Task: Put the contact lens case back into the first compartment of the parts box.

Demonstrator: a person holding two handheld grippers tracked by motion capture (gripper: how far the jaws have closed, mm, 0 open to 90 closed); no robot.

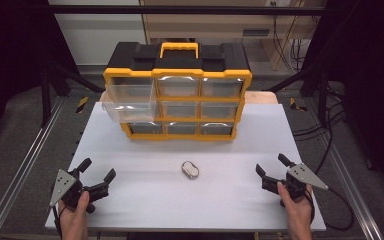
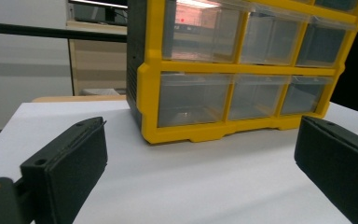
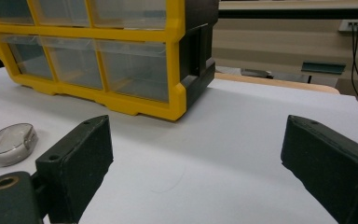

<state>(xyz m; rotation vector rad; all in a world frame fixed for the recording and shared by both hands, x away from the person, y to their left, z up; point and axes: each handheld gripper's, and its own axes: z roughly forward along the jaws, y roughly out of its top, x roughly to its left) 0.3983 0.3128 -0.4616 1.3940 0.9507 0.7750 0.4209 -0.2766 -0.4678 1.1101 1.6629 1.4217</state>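
Observation:
A yellow and black drawer cabinet (image 1: 177, 92) with clear drawers stands at the back of the white table (image 1: 145, 200); its upper-left drawers (image 1: 130, 102) are pulled out. A small clear oval case (image 1: 190, 169) lies on the table in front of it, also at the left of the right gripper view (image 3: 9, 143). My left gripper (image 1: 97, 170) rests at the front left, open and empty, aimed at the cabinet (image 2: 242, 70). My right gripper (image 1: 272, 165) sits at the front right, open with nothing between its jaws, facing the cabinet's right corner (image 3: 121, 56).
Metal rails (image 1: 25, 165) run along both sides of the table. Cables (image 1: 330, 135) trail on the floor at the right. A black handle-topped lid (image 1: 179, 50) caps the cabinet. Wooden furniture (image 1: 220, 20) stands behind.

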